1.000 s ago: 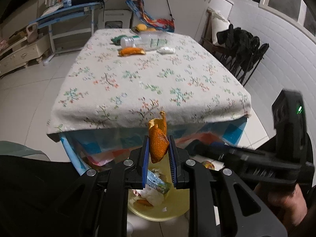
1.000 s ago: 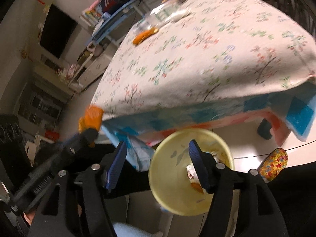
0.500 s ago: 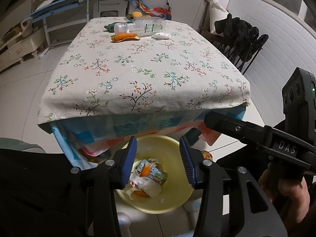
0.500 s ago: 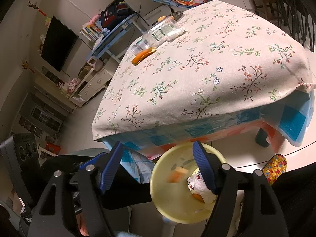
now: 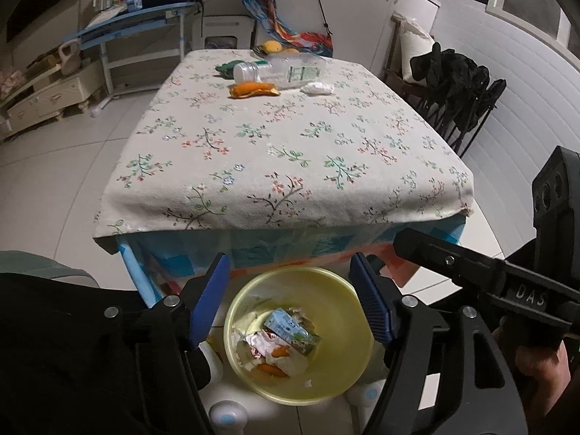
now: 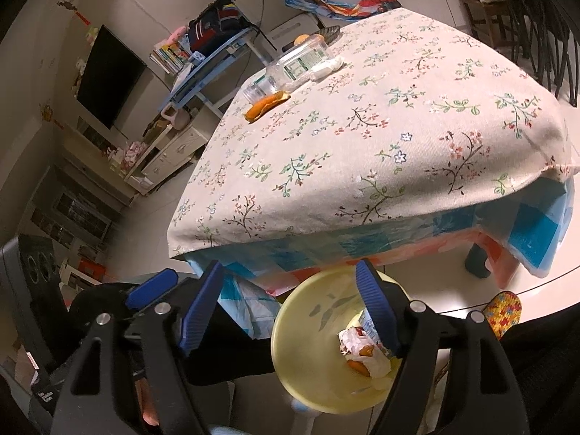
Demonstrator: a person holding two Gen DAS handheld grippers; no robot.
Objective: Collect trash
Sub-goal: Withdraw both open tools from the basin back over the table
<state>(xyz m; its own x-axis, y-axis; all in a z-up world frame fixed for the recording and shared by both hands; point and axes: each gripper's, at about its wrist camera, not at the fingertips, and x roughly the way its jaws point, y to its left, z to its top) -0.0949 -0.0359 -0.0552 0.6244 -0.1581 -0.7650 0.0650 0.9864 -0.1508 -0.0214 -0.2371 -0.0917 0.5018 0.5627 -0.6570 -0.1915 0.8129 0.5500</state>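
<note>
Yellow bin (image 5: 340,380), L gripper (image 5: 293,301) opening, empty.

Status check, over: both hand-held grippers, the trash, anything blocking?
Left hand-held gripper opening, empty, above yellow bin. Right hand-held gripper opening, empty. Orange peel, plastic bottle, tissue on table, unobstructed.

left gripper (image 5: 291,299) angled downward, jaws opening, nothing between. right gripper (image 6: 290,306) likewise angled down, opening, empty; seen at three o'clock of the left.
</note>
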